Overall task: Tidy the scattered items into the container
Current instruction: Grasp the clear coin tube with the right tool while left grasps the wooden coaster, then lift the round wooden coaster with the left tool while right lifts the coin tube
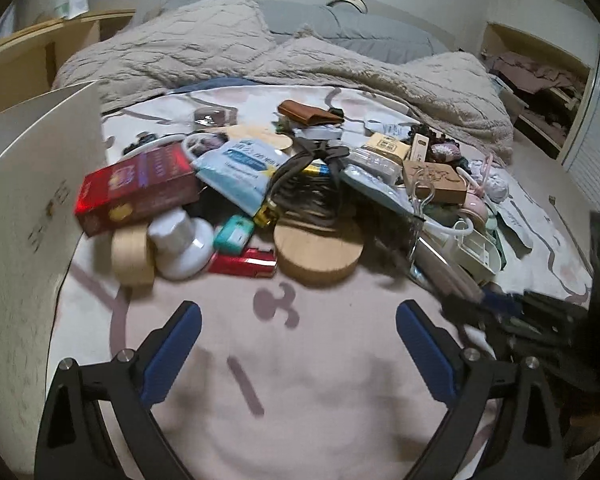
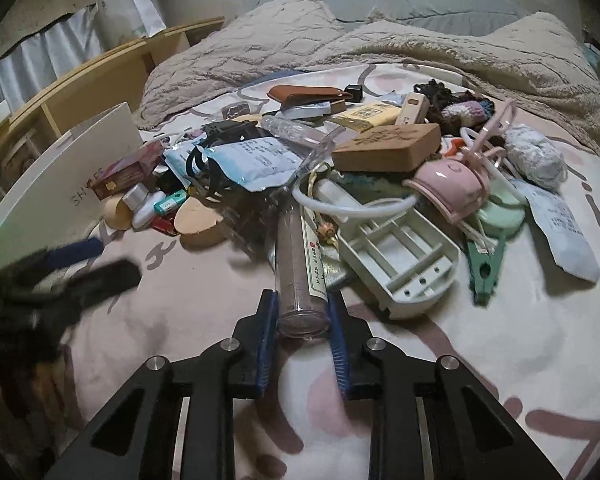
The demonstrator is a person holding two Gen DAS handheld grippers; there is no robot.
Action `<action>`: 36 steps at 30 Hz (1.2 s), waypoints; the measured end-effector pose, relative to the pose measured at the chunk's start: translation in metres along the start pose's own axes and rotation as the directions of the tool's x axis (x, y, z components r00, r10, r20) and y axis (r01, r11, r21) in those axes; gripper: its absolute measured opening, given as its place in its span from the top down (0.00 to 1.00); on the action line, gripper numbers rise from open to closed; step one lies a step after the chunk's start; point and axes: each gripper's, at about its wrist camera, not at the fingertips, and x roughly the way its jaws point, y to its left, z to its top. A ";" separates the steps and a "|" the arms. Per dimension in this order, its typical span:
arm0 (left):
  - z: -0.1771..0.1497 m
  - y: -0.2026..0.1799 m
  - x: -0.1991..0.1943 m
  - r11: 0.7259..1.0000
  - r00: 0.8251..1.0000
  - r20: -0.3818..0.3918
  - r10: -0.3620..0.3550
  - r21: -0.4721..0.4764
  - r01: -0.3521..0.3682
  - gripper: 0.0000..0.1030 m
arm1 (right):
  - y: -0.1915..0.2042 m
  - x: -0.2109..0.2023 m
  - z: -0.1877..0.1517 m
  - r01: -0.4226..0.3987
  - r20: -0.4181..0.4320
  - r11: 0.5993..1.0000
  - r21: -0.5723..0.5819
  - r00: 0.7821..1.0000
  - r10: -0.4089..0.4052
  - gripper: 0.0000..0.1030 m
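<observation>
At far left we saw the white box (image 1: pixel 40 184) standing beside the clutter; our left gripper (image 1: pixel 298 320) hovered with jaws wide apart over bare blanket (image 1: pixel 300 400), while our right gripper (image 2: pixel 302 312) had clamped the clear tube (image 2: pixel 300 276) at the pile's near edge.

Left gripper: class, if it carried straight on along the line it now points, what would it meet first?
The left gripper, jaws wide open and empty, points across bare pink bedsheet. Straight ahead, the first item is probably the round cork lid at the pile's near edge, though depth is hard to judge.
</observation>
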 end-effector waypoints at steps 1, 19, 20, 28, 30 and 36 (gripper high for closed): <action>0.003 0.000 0.003 1.000 1.000 0.000 0.008 0.014 -0.008 0.05 | 0.000 -0.002 -0.003 -0.001 0.003 1.000 0.003 1.000 0.001 0.75; 0.026 -0.010 0.059 0.989 0.996 -0.068 0.065 0.136 -0.055 0.11 | -0.001 -0.011 -0.021 0.033 0.015 0.999 0.009 0.999 -0.033 0.75; 0.027 -0.011 0.060 0.988 0.995 -0.070 0.066 0.141 -0.056 0.10 | -0.001 -0.011 -0.021 0.035 0.015 0.999 0.008 0.999 -0.035 0.75; 0.034 -0.016 0.070 0.986 0.995 -0.077 0.058 0.160 -0.045 0.11 | 0.001 -0.010 -0.022 0.043 0.012 0.999 0.002 0.999 -0.043 0.75; 0.035 -0.018 0.074 0.987 0.995 -0.083 0.052 0.159 -0.038 0.19 | 0.001 -0.011 -0.023 0.045 0.011 0.999 0.001 0.999 -0.045 0.75; 0.032 -0.025 0.070 0.983 0.997 -0.075 0.027 0.182 -0.013 0.35 | 0.000 -0.011 -0.022 0.043 0.011 0.999 0.002 0.999 -0.043 0.75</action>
